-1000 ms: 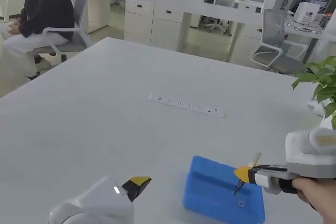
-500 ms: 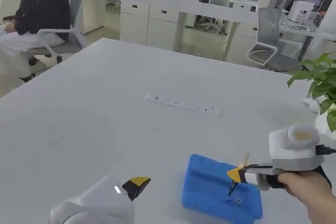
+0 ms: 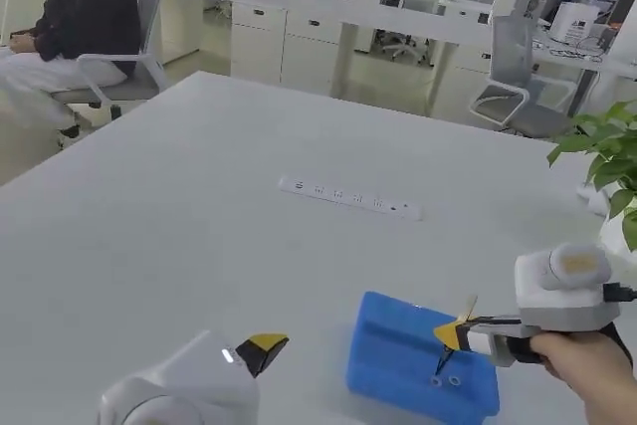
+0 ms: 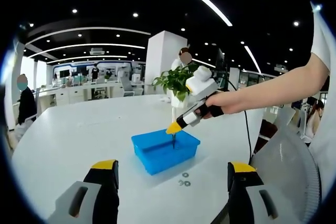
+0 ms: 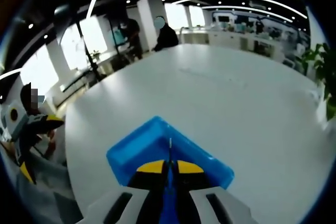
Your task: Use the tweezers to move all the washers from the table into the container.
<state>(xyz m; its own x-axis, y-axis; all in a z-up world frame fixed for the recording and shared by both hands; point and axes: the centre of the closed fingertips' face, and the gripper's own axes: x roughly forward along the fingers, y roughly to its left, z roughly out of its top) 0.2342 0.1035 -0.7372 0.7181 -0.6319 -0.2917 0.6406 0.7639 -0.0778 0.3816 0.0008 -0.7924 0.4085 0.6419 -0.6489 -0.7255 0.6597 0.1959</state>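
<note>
the right tool [image 3: 454, 334] is pinched narrow on the tweezers [image 3: 441, 359], its yellow-tipped jaws closed on the upper end of them. the tweezers hang down from the jaws with their dark tips inside the blue container [image 3: 388, 350], near its right end. in the right gripper view the jaws stand tight together at the bottom and the thin tweezers [image 5: 169, 148] run forward from between them over the container's corner. a hand [image 3: 589, 373] grips this tool at the right edge of the head view.

two small washers [image 3: 454, 380] lie on the container's floor just beside the tweezer tips; whether the tips hold one, i cannot tell. in the left gripper view three more washers [image 4: 184, 180] lie on the table [image 3: 199, 226] just in front of the container, on the side towards the left tool.

the left tool [image 4: 173, 167] stands wide, its two yellow-capped jaws well apart with nothing between them, low over the table and well apart from the container. in the head view it sits at the bottom, left of the container.

farther out on the table lies a white power strip [image 3: 348, 196]. a leafy plant [image 3: 607, 161] stands at the table's right edge. beyond the table a person [image 3: 75, 17] sits on an office chair [image 3: 144, 42].
</note>
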